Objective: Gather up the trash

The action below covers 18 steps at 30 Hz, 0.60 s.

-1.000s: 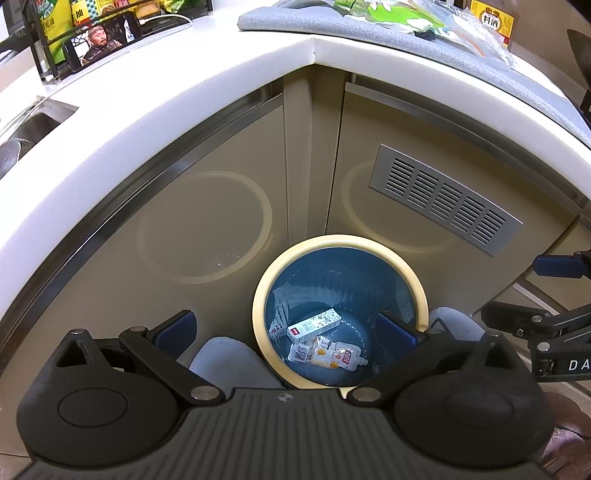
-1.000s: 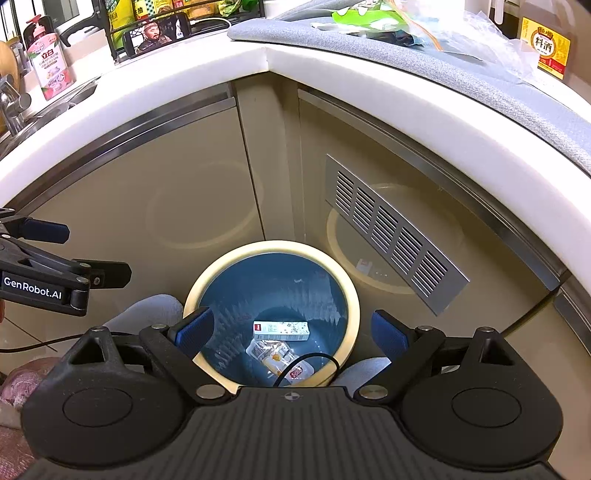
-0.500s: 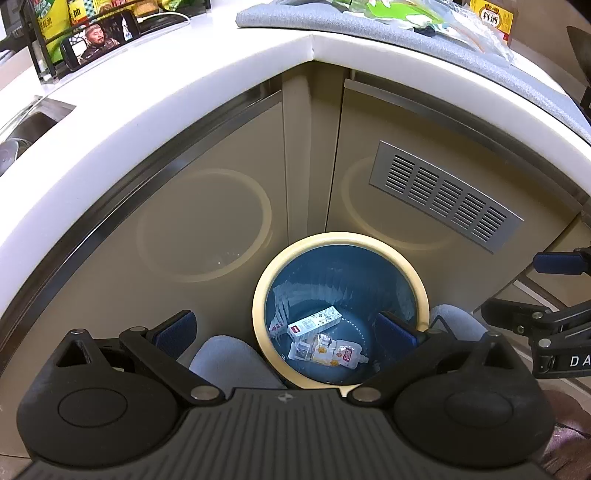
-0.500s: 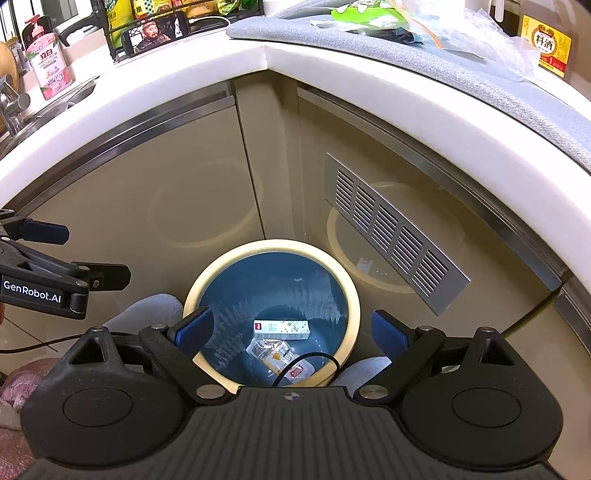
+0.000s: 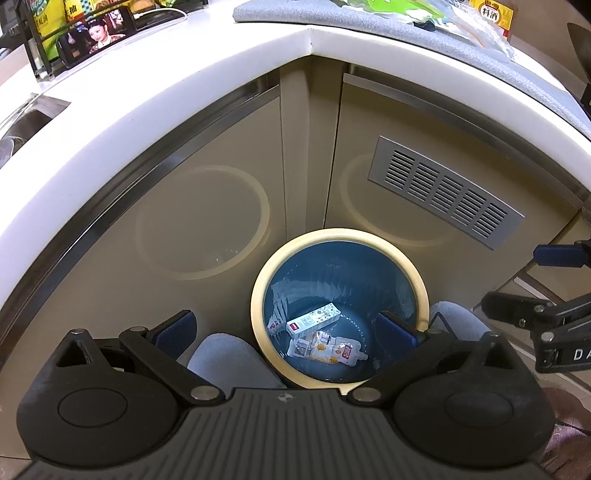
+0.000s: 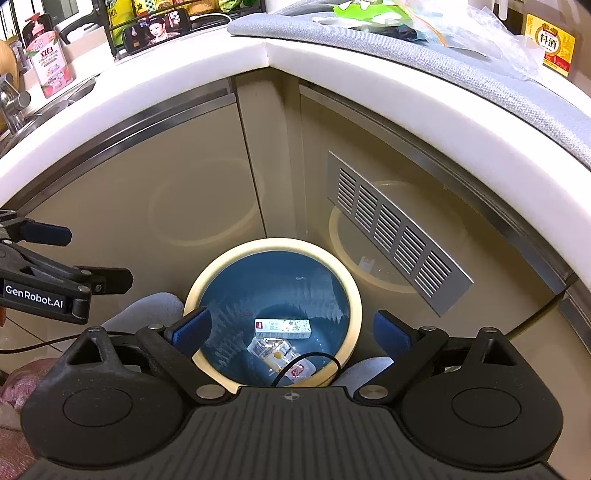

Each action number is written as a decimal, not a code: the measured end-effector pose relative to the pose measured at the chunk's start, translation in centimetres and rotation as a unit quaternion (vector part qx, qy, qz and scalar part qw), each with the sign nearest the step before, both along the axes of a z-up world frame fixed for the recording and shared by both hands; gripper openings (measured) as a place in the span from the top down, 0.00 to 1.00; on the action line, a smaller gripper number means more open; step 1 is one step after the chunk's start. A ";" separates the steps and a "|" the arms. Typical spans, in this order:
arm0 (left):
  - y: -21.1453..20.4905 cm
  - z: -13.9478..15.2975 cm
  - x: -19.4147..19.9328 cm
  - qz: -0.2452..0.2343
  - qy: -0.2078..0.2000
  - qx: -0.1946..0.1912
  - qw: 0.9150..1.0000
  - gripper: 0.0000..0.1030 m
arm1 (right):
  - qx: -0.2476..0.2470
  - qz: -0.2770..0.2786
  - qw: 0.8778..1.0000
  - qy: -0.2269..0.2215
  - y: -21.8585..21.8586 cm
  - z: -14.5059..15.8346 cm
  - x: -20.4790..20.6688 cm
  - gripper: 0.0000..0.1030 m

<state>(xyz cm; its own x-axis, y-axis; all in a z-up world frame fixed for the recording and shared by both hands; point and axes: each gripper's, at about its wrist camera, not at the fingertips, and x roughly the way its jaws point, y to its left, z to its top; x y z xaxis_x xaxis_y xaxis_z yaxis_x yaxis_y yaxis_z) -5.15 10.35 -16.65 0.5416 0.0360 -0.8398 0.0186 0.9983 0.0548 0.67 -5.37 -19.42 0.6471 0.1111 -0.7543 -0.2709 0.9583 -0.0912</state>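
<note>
A blue bin with a cream rim (image 5: 258, 291) (image 6: 354, 291) stands on the floor in the cabinet corner. Inside lie a white carton (image 5: 313, 318) (image 6: 282, 328) and a clear drink pouch (image 5: 327, 349) (image 6: 275, 350). My left gripper (image 5: 286, 326) hovers above the bin, open and empty, its blue pads wide apart. My right gripper (image 6: 291, 328) hangs over the bin too, open with nothing between its fingers. On the grey mat (image 6: 406, 55) up on the counter lie green and clear plastic wrappers (image 6: 373, 13).
The white counter edge (image 5: 184, 92) curves overhead. A metal vent (image 5: 443, 195) sits on the right cabinet door. A phone (image 6: 157, 31), bottles and a sink (image 5: 22, 122) are at the left; a yellow box (image 6: 556, 44) at the right. A person's knees (image 5: 229, 354) flank the bin.
Both grippers have drifted very slightly; the view is almost the same. The trash in the bin has not moved.
</note>
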 end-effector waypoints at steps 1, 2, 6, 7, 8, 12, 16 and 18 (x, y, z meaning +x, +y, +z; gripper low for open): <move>0.0 -0.1 0.0 0.000 0.000 0.000 1.000 0.00 | 0.001 -0.001 1.000 -0.001 0.0 0.0 0.0 0.07; 0.0 -0.1 0.0 0.001 0.001 -0.001 1.000 0.00 | 0.002 -0.001 1.000 -0.002 -0.1 0.0 0.0 0.07; -0.1 -0.3 0.1 -0.001 0.004 -0.001 1.000 0.00 | 0.004 -0.002 1.000 0.003 -0.1 -0.1 0.1 0.06; -0.1 -0.3 0.2 -0.001 0.005 -0.001 1.000 0.00 | 0.004 -0.002 1.000 0.004 -0.1 -0.1 0.1 0.06; -0.1 -0.4 0.2 -0.001 0.007 -0.001 1.000 0.00 | 0.004 -0.003 1.000 0.004 -0.1 -0.1 0.2 0.06; -0.1 -0.6 0.3 -0.001 0.012 -0.003 1.000 0.00 | 0.005 -0.008 1.000 0.003 -0.2 -0.2 0.4 0.06; -0.1 -0.9 0.4 -0.001 0.017 -0.005 1.000 0.00 | 0.011 -0.012 1.000 -0.001 -0.4 -0.1 0.4 0.06; -0.1 -1.0 0.5 -0.001 0.020 -0.005 1.000 0.00 | 0.014 -0.013 1.000 -0.005 -0.5 0.0 0.4 0.06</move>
